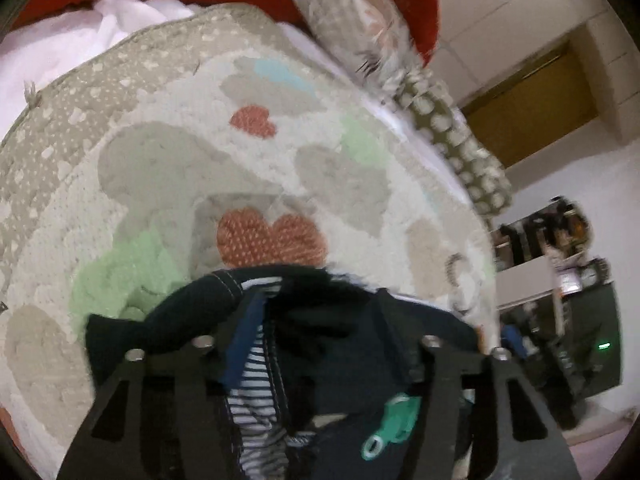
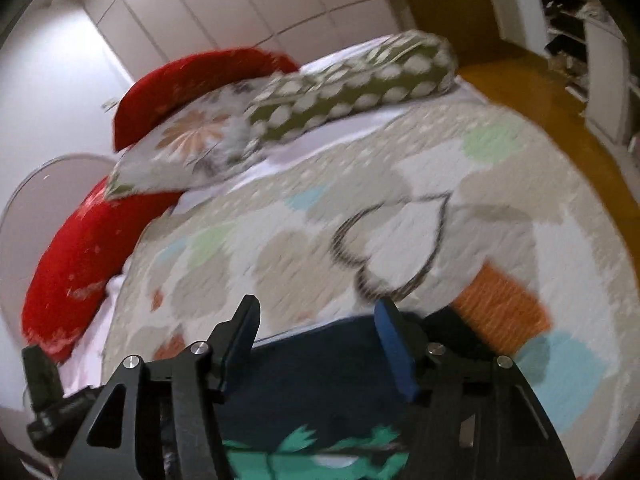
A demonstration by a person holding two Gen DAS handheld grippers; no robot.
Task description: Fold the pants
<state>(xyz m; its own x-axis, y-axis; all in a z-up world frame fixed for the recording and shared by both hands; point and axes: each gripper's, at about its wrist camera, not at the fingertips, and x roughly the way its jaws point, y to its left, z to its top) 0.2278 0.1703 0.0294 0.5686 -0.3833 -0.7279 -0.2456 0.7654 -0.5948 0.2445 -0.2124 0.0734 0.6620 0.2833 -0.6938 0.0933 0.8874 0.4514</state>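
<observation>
- Left wrist view: The left gripper (image 1: 316,320) is shut on the pants (image 1: 344,380). Dark blue cloth is bunched between its fingers (image 1: 244,344), and a striped lining shows inside.
- The pants hang just in front of the camera, on the near side of the red heart (image 1: 270,238) on the quilt (image 1: 168,168). A green picture on the pants shows low down.
- The view is blurry, so I think the hand is moving. To do this well, keep the hold tight and lift slowly, so the cloth does not slip out.
- Right wrist view: The right gripper (image 2: 316,340) has its fingers (image 2: 394,348) wide apart, with nothing held between them. The pants (image 2: 316,384) lie flat on the quilt (image 2: 280,248) right under it, on the near side of the outlined heart (image 2: 396,248).
- The pillows (image 2: 340,88) are well apart from the pants, at the far end of the bed.
- I think the right gripper should come down on an edge of the cloth and close there. Then both can pull the pants smooth and lay one half on the other. A crooked grab could leave wrinkles.
</observation>
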